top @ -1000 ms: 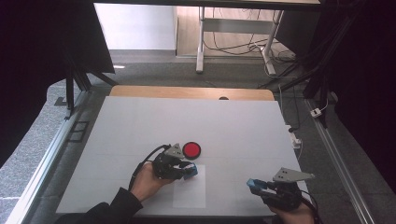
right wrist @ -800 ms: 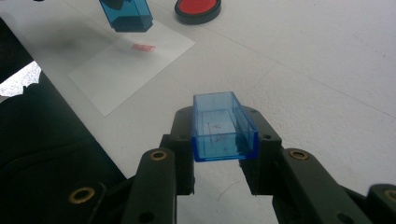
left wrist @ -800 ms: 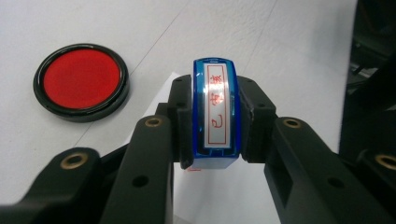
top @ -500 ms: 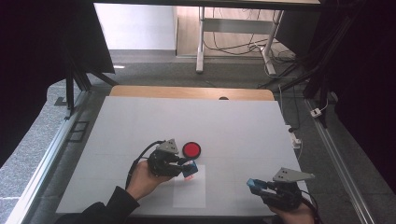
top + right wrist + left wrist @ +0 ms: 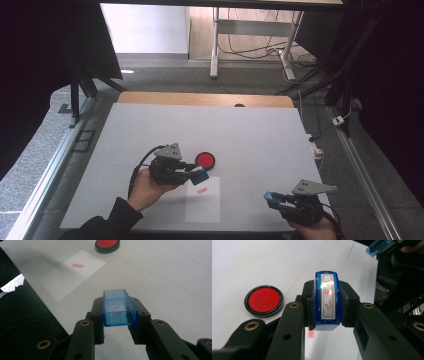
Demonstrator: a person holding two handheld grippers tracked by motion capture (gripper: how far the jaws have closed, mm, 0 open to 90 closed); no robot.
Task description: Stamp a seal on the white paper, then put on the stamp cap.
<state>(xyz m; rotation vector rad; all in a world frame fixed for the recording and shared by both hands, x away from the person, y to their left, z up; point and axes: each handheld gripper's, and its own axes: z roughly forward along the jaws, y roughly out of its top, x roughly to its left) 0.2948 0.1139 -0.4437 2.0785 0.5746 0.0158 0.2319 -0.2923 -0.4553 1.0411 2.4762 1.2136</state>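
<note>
My left gripper (image 5: 199,176) is shut on a blue stamp (image 5: 327,300), whose label with red characters faces the left gripper view. The stamp hangs just above the top edge of a white paper sheet (image 5: 204,206) that bears a red stamp mark (image 5: 201,190). A round red ink pad (image 5: 205,160) lies on the table just beyond the stamp. At the table's front right, my right gripper (image 5: 274,198) is shut on the stamp's clear blue cap (image 5: 119,307), its hollow side up. From the right gripper view, the paper (image 5: 72,275) and the mark (image 5: 78,265) lie ahead to the left.
The white table (image 5: 250,130) has a wooden strip along its far edge. Metal rails run along both sides. A desk frame and cables stand on the floor beyond. The right gripper's cap (image 5: 379,245) appears at the upper right of the left gripper view.
My left gripper has risen and drawn back off the paper with the stamp, uncovering the red mark. The right gripper has stayed still.
</note>
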